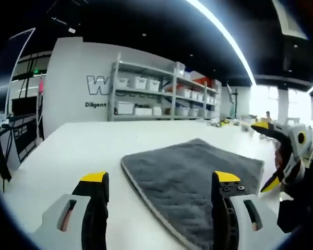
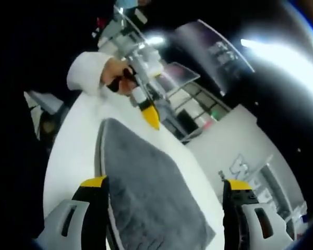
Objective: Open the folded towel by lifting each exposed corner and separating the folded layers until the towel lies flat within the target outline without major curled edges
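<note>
Bare table (image 1: 68, 151) around towel (image 1: 193, 172), shelving (image 1: 156, 94) seemingly well behind

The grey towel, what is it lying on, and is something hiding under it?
The grey towel lies on a white table, which shows bare all around it. The towel looks fairly flat, but it covers the spot beneath, so anything thin under there cannot be seen.

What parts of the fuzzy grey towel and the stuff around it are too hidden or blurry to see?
- Folded grey towel: its near edge is cut off by the bottom of the left gripper view and partly covered by the left gripper.
- Shelf bins: too small to tell their contents.
- Wall lettering: hidden behind the shelf.
- Towel's layers: unclear in the right gripper view.
</note>
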Action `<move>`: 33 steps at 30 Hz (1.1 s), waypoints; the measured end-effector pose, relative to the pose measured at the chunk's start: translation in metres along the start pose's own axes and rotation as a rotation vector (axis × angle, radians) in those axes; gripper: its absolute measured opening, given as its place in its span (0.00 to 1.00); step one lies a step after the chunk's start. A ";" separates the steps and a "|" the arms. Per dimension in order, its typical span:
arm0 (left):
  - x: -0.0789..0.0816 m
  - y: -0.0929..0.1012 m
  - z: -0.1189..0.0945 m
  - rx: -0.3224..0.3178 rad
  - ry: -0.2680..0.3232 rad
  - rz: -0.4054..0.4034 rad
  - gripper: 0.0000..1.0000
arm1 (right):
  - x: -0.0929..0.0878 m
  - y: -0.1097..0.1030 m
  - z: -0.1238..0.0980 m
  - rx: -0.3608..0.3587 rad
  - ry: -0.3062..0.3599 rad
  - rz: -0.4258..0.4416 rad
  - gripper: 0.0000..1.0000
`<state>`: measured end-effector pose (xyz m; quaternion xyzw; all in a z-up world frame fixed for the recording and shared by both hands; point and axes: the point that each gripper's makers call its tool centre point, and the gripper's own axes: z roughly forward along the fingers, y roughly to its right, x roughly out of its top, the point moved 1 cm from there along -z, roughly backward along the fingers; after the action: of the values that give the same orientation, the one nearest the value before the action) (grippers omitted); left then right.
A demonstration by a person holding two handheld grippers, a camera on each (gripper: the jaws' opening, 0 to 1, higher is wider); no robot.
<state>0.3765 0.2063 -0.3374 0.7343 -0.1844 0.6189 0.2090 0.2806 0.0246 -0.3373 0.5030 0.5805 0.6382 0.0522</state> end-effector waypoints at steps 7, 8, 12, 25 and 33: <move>-0.009 0.002 0.004 0.022 -0.056 0.069 0.74 | -0.001 -0.010 0.006 0.008 -0.021 -0.044 0.93; -0.010 0.003 0.003 0.018 -0.061 0.068 0.74 | 0.000 -0.011 0.006 0.003 -0.019 -0.051 0.92; -0.011 0.005 0.004 0.009 -0.070 0.067 0.75 | 0.004 -0.013 0.008 -0.027 -0.030 -0.125 0.91; -0.026 0.006 0.002 -0.016 -0.135 0.049 0.77 | 0.022 -0.016 0.013 -0.126 -0.020 -0.269 0.85; -0.031 0.006 0.000 -0.011 -0.163 0.054 0.76 | 0.032 -0.037 0.030 -0.095 -0.009 -0.369 0.70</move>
<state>0.3683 0.2020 -0.3670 0.7759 -0.2242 0.5614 0.1805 0.2668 0.0775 -0.3530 0.3879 0.6318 0.6423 0.1945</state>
